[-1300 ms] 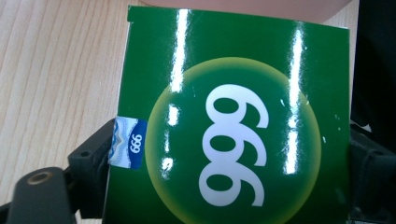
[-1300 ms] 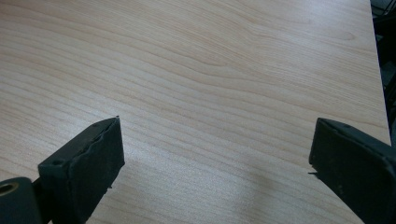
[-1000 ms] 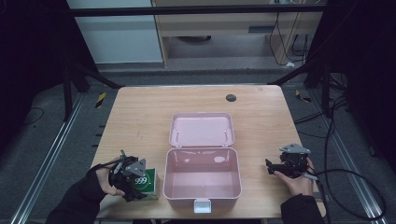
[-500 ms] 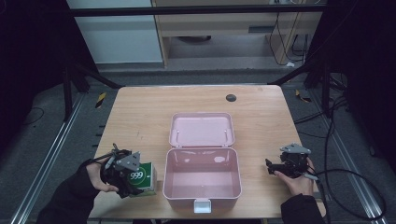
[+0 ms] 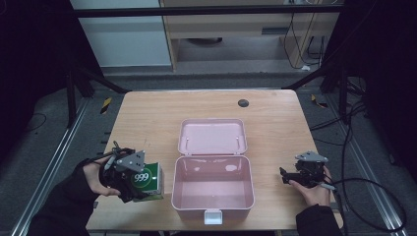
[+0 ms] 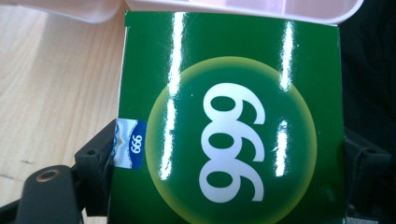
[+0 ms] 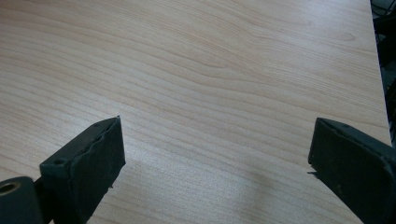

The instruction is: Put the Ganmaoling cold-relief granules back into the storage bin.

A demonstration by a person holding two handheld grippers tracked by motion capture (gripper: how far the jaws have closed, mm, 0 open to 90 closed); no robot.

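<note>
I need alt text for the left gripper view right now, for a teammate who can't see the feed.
A glossy green box printed with a white 999 in a pale yellow circle sits clamped between the left gripper's two black jaws. Light wooden table shows at the left, and the rim of a pink case runs along the top edge.

Your wooden desk (image 5: 147,118) carried an open pink box (image 5: 212,196) at six o'clock and a dark round disc (image 5: 243,103) at twelve.
</note>
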